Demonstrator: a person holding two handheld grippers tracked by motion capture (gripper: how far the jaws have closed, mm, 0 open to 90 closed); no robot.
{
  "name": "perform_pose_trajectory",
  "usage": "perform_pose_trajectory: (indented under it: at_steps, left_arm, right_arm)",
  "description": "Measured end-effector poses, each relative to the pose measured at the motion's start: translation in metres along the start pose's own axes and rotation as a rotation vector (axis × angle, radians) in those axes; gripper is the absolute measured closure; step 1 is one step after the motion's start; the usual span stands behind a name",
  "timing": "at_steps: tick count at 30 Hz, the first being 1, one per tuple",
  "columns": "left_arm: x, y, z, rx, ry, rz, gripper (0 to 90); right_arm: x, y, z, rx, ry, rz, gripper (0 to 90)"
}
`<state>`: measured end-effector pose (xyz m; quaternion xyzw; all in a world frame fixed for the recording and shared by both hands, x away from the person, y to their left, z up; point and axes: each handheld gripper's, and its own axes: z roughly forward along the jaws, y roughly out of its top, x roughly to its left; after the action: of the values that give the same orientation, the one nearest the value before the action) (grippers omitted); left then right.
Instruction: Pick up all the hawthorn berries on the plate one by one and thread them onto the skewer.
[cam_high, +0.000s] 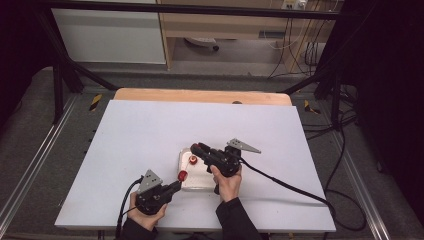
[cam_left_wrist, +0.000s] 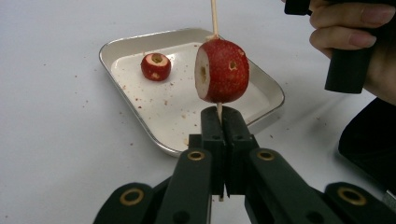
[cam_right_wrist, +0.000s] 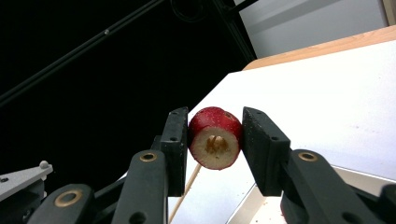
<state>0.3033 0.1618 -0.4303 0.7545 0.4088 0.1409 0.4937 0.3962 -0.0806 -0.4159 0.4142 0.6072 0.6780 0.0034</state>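
Observation:
My left gripper (cam_left_wrist: 222, 116) is shut on the lower end of a thin wooden skewer (cam_left_wrist: 214, 18), which stands upright through a red cored fruit (cam_left_wrist: 224, 70) just above the jaws. In the high view this left gripper (cam_high: 176, 184) sits at the tray's near left corner. A second red fruit (cam_left_wrist: 155, 66) lies in the metal tray (cam_left_wrist: 154, 102). My right gripper (cam_right_wrist: 215, 126) is shut on another red cored fruit (cam_right_wrist: 215, 140), its hole facing the camera, with the skewer (cam_right_wrist: 184, 193) slanting just beneath. The right gripper (cam_high: 196, 149) hovers over the tray (cam_high: 197, 181).
The tray rests on a white board (cam_high: 150, 125) covering a wooden table, with red crumbs scattered in and around it. A person's right hand (cam_left_wrist: 348, 32) holds the other gripper's handle close by. Cables trail off the table's near and right sides.

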Motion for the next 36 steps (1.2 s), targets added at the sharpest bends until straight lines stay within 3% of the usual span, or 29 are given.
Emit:
perform_pose_trajectory:
  at_steps: [6, 11, 12, 14, 18, 23, 28, 29, 34, 36]
  left_arm:
    - [-0.004, -0.003, 0.000, 0.002, 0.000, -0.028, 88.8]
    - [-0.002, -0.004, 0.001, 0.006, -0.004, -0.024, 88.7]
    - [0.000, -0.003, 0.002, -0.017, -0.002, 0.007, 88.7]
    - [0.001, -0.003, 0.001, -0.017, -0.015, -0.010, 88.8]
    - [-0.001, -0.004, 0.000, 0.018, -0.025, -0.021, 88.8]
    - [0.002, -0.001, 0.001, 0.028, -0.014, 0.025, 88.8]
    - [0.002, 0.003, -0.003, 0.038, -0.021, 0.028, 88.9]
    - [0.004, 0.004, -0.003, 0.025, -0.023, 0.037, 88.9]
    - [0.006, 0.007, -0.005, 0.055, -0.024, 0.080, 88.9]
    - [0.010, 0.008, -0.008, 0.052, -0.040, 0.070, 88.9]
  right_arm:
    - [0.004, -0.001, -0.003, 0.019, 0.021, -0.001, 62.8]
    - [0.004, 0.001, -0.005, 0.055, 0.024, -0.007, 62.9]
    - [0.004, 0.002, -0.006, 0.061, 0.024, -0.007, 62.9]
    - [0.003, 0.003, -0.006, 0.068, 0.025, -0.010, 62.9]
    - [0.002, 0.003, -0.006, 0.088, 0.034, -0.019, 62.9]
    - [0.001, 0.004, -0.006, 0.106, 0.034, -0.010, 62.9]
    - [-0.002, 0.006, -0.004, 0.102, 0.034, -0.003, 62.9]
    - [-0.002, 0.007, -0.004, 0.109, 0.039, -0.006, 62.8]
    - [-0.003, 0.008, -0.004, 0.123, 0.045, -0.018, 62.8]
    - [-0.004, 0.008, -0.005, 0.125, 0.049, -0.012, 62.8]
